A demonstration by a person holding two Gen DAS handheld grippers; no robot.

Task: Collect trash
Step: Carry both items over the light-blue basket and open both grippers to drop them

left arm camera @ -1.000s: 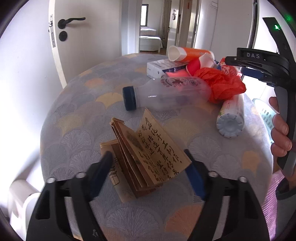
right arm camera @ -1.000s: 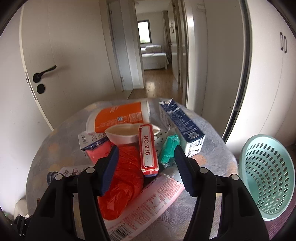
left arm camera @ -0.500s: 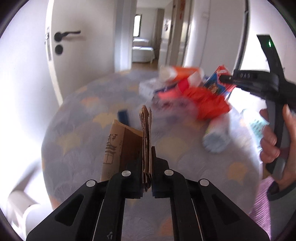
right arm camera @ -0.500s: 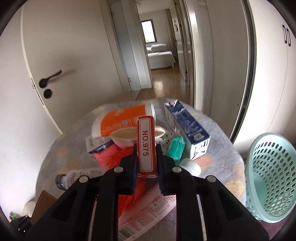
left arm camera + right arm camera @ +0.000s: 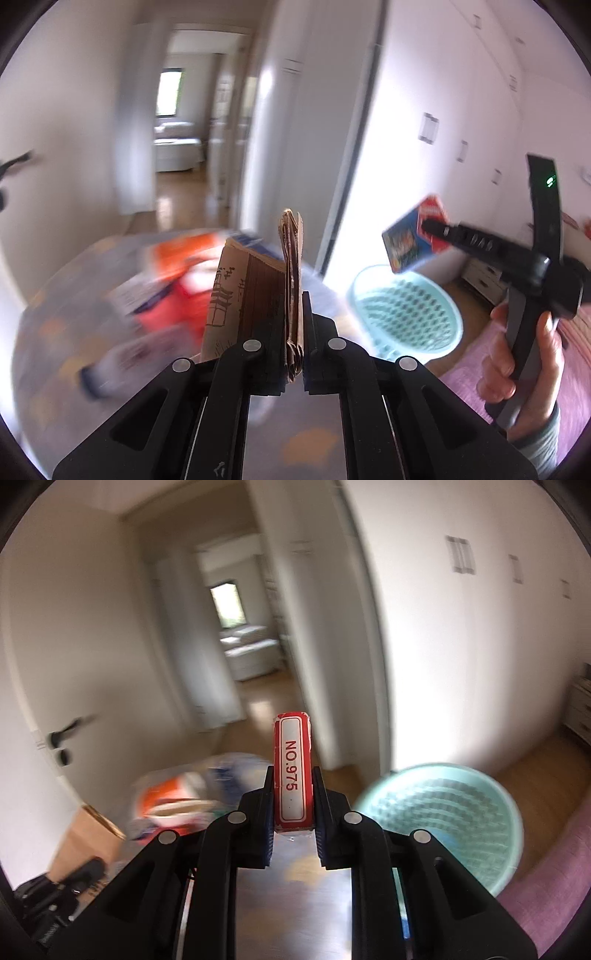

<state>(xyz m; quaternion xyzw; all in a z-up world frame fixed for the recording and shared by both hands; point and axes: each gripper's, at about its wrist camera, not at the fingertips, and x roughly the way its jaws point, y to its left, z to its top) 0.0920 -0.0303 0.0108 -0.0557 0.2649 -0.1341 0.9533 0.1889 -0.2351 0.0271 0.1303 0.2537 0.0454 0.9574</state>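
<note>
My left gripper is shut on a folded brown paper bag with dark writing, held upright above the round table. My right gripper is shut on a small red box marked NO.975; the left wrist view shows this box up in the air over the basket. A pale green perforated basket stands on the floor to the right of the table, also the basket in the right wrist view. Blurred trash lies on the table at the left.
A hand holds the right gripper's handle beside a pink cover. White wardrobe doors rise behind the basket. An open doorway leads to a far room. An orange carton and white cup lie on the table.
Both grippers closed, the left on the paper bag and the right on the red box, then lifted them off the table and swung right toward the basket.
</note>
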